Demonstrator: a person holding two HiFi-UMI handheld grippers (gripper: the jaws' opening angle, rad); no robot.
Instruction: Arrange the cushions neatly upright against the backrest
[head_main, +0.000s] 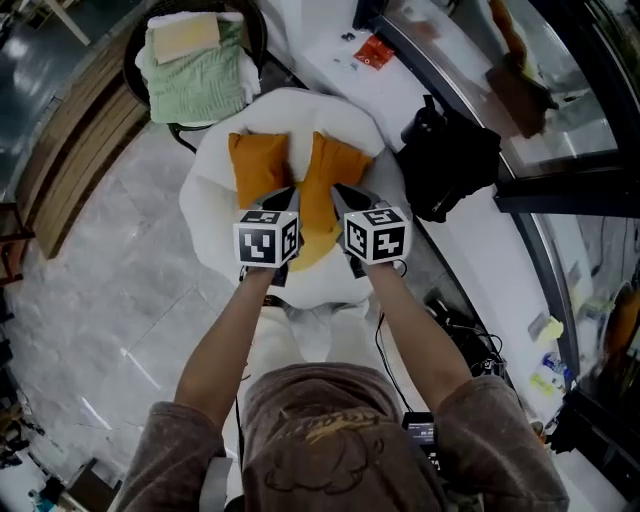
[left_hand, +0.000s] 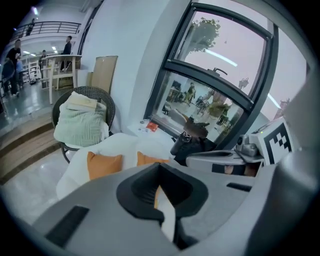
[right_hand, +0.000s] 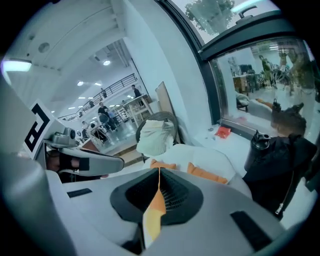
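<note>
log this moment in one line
left gripper: shut on yellow-orange cushion | right gripper: shut on same cushion | two orange cushions: against chair backrest

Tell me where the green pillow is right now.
In the head view the green pillow sits at top left on the dark wicker chair, beside the white armchair with the orange cushions.

Glossy grey marble floor (head_main: 100, 300) spreads to the left, edged by brown wooden steps (head_main: 75, 165). A dark wicker chair (head_main: 257, 38) carries a folded green knitted blanket (head_main: 195, 85). A tall dark-framed window (left_hand: 220, 85) rises above a white ledge (head_main: 320, 45).
</note>
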